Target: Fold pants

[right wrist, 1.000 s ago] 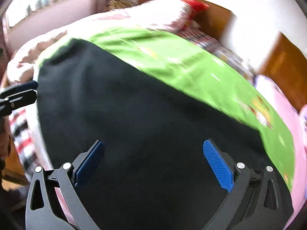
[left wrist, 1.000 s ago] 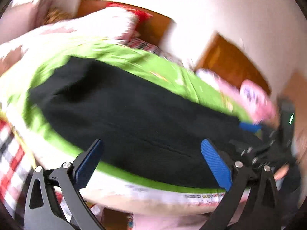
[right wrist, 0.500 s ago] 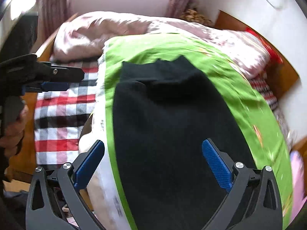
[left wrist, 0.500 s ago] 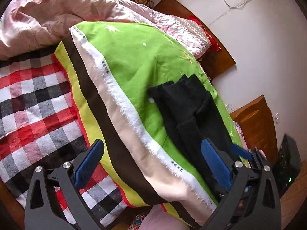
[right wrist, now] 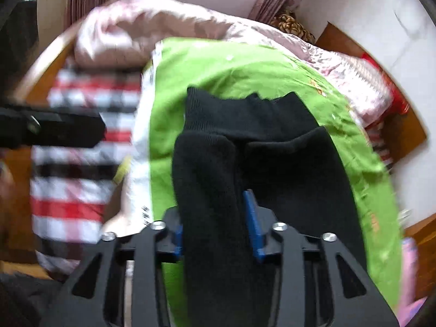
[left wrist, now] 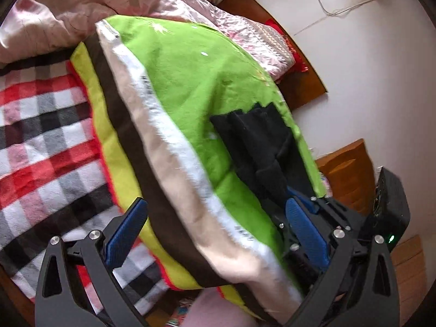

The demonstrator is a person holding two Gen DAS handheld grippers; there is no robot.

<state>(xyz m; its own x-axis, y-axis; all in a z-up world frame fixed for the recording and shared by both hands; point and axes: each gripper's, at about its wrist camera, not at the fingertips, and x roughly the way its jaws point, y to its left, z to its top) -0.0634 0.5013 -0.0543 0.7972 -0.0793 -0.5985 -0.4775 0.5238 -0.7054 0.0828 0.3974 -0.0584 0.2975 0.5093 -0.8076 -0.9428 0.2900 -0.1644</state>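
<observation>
The black pants (right wrist: 272,147) lie on a green blanket (right wrist: 245,68) on the bed, with a folded layer on top. My right gripper (right wrist: 215,223) is shut on a bunched fold of the pants near their close end. In the left wrist view the pants (left wrist: 261,147) show as a dark strip on the green blanket (left wrist: 190,81). My left gripper (left wrist: 215,234) is open and empty, over the blanket's near edge, left of the pants. The right gripper (left wrist: 302,199) shows there at the pants' near end.
A red, white and black checked sheet (left wrist: 41,136) covers the bed to the left. A pink quilt (left wrist: 68,8) is heaped at the far side. A wooden headboard (left wrist: 272,27) and white wall are behind. The left gripper's body (right wrist: 49,130) crosses the right wrist view.
My right gripper went from open over the pants to shut on a fold of them. Both cameras pulled back from the pants. The left gripper stayed open.
</observation>
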